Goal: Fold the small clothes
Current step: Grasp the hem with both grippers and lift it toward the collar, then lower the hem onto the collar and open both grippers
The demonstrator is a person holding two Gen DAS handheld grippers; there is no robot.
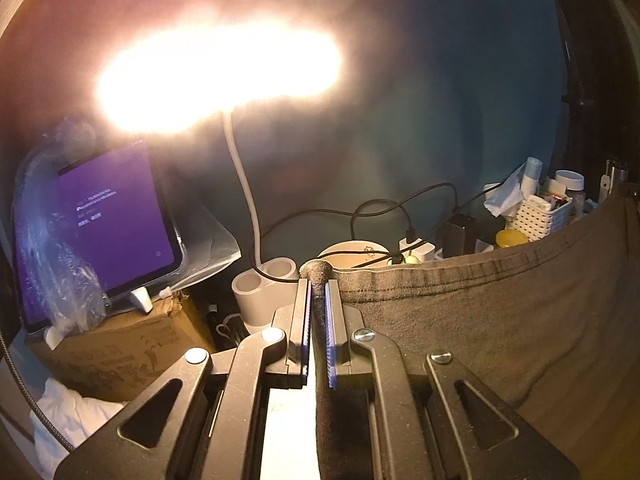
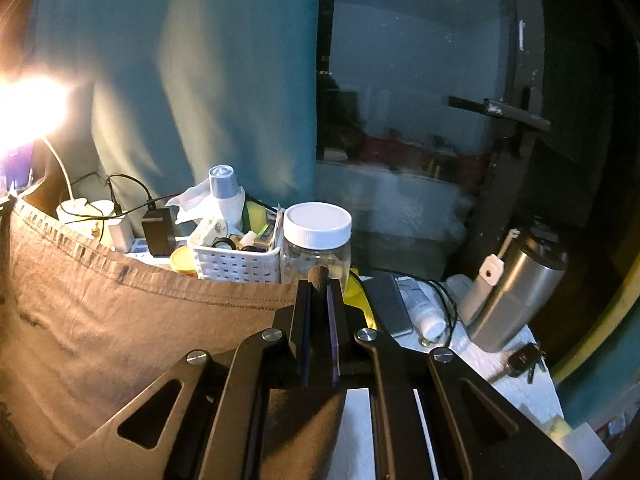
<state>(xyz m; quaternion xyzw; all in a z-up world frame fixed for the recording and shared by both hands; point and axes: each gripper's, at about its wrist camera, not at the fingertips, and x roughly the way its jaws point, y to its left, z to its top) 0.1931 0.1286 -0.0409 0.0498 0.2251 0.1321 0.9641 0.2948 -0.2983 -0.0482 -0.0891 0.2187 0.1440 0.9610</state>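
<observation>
A brown-grey garment [image 1: 480,320] hangs stretched between my two grippers, its stitched hem running along the top. My left gripper [image 1: 318,280] is shut on one corner of it, a nub of cloth poking out above the fingertips. In the right wrist view the same garment [image 2: 120,320] spreads to the left, and my right gripper [image 2: 319,280] is shut on its other corner, with a small bunch of fabric showing above the pads. The lower part of the cloth drops out of sight below both views.
Behind the cloth stand a lit desk lamp [image 1: 216,64] on a white base [image 1: 260,288], a tablet [image 1: 116,216] on a cardboard box [image 1: 120,352], a white basket [image 2: 236,256], a clear jar [image 2: 316,240], a steel flask [image 2: 516,284], a phone [image 2: 390,304] and cables.
</observation>
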